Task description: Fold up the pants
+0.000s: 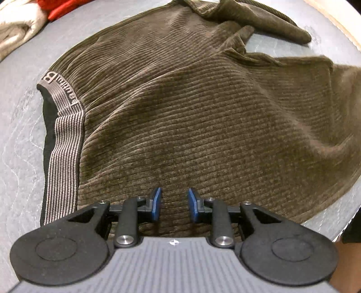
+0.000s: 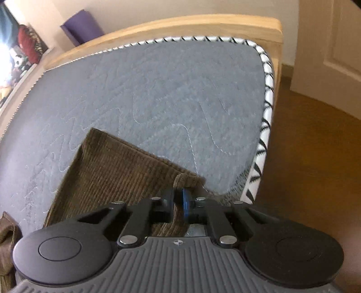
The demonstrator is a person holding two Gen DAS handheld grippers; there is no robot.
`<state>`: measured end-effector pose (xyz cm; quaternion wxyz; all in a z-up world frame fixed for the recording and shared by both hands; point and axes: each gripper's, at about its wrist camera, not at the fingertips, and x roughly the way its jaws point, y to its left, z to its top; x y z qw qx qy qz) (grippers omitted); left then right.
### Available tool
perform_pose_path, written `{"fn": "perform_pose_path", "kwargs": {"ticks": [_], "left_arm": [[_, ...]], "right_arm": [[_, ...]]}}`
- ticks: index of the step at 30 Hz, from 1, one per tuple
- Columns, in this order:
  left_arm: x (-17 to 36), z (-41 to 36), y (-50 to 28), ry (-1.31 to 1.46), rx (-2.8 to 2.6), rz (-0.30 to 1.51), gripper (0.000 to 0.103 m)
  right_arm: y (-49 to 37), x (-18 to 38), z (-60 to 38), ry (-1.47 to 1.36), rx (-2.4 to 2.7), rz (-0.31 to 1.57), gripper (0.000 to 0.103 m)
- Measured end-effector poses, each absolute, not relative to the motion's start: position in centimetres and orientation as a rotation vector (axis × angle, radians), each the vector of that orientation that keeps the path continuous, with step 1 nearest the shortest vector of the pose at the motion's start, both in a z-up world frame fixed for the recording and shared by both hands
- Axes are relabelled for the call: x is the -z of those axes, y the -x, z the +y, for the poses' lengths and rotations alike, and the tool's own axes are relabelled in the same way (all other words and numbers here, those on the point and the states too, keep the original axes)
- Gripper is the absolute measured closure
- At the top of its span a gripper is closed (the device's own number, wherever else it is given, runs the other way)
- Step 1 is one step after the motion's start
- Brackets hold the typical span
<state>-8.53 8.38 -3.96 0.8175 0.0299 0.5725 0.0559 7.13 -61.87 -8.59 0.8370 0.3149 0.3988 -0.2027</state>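
Brown corduroy pants (image 1: 191, 108) lie spread on a grey quilted mattress (image 1: 20, 126), with the striped waistband (image 1: 65, 144) at the left. My left gripper (image 1: 174, 202) is open just above the cloth near the mattress's near edge, with nothing between its blue pads (image 1: 156, 202). In the right wrist view my right gripper (image 2: 178, 202) is shut on a corner of a pant leg (image 2: 117, 166), which lies on the mattress (image 2: 158, 94) near its right edge.
Cream and red clothes (image 1: 24, 20) lie at the far left of the mattress. A wooden bed frame (image 2: 171, 24) borders the mattress's far side and right corner. A wooden floor (image 2: 315, 157) and a white door (image 2: 334, 45) lie to the right.
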Motion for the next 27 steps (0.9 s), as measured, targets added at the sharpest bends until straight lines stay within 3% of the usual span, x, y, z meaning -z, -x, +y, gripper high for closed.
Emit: {"fn": "perform_pose_path", "kwargs": {"ticks": [5,11,16,19,21,27], "left_arm": [[3.4,8.2,8.7,-0.089,-0.115,1.214,0.068],[1.3,8.8,9.7,-0.033,-0.095,1.115,0.056],[3.4,9.4,10.0,-0.034,-0.124,1.271,0.057],[2.4,7.6,10.3,-0.139,-0.112,1.248,0.057],[0.6,7.1,10.7,-0.137,-0.118,1.200,0.057],[-6.8,7.6,13.4,0.007,-0.149,0.839,0.056]], "right_arm": [[-4.9,7.7,-62.3,-0.662,0.583,0.858,0.100],[-3.0,6.5,-62.1,-0.586,0.719,0.859,0.103],[-1.8,3.0,-60.8,-0.656,0.598,0.689,0.098],[-2.2,0.7,-57.9,-0.605,0.436,0.614,0.082],[-2.6,-0.9,-55.7,-0.550,0.352,0.569,0.077],[-4.6,-4.2,-48.0,-0.357,0.086,0.525,0.077]]}}
